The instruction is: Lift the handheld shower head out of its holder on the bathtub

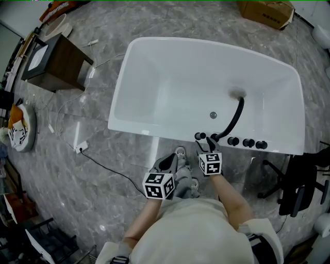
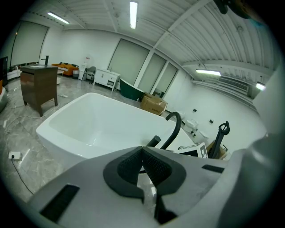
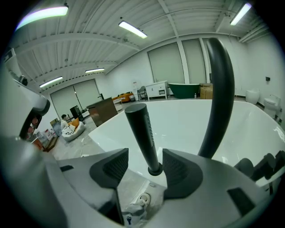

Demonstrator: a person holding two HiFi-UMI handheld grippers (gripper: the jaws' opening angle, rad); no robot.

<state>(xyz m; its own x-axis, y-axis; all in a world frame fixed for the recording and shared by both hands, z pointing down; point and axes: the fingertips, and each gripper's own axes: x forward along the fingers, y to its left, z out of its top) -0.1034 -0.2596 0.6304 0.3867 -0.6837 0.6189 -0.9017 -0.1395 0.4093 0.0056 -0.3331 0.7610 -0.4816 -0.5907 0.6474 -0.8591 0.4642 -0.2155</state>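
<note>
The handheld shower head (image 3: 141, 133) is a slim black stick that stands upright in its holder on the white bathtub's near rim (image 1: 154, 131). In the head view the shower head (image 1: 200, 136) is just left of the arched black faucet (image 1: 234, 118). My right gripper (image 3: 144, 162) is open, and the stick's base sits between its pads (image 3: 116, 165), close to the right one. From above, the right gripper (image 1: 209, 146) is at the rim by the holder. My left gripper (image 2: 142, 151) is shut on nothing, and in the head view this left gripper (image 1: 167, 164) hangs short of the tub.
Several black knobs (image 1: 247, 142) line the rim right of the faucet (image 3: 218, 98). A dark wooden cabinet (image 1: 54, 62) stands at the far left, a cardboard box (image 1: 265, 10) beyond the tub, and a black chair (image 1: 296, 185) at the right. A cable (image 1: 103, 165) runs across the floor.
</note>
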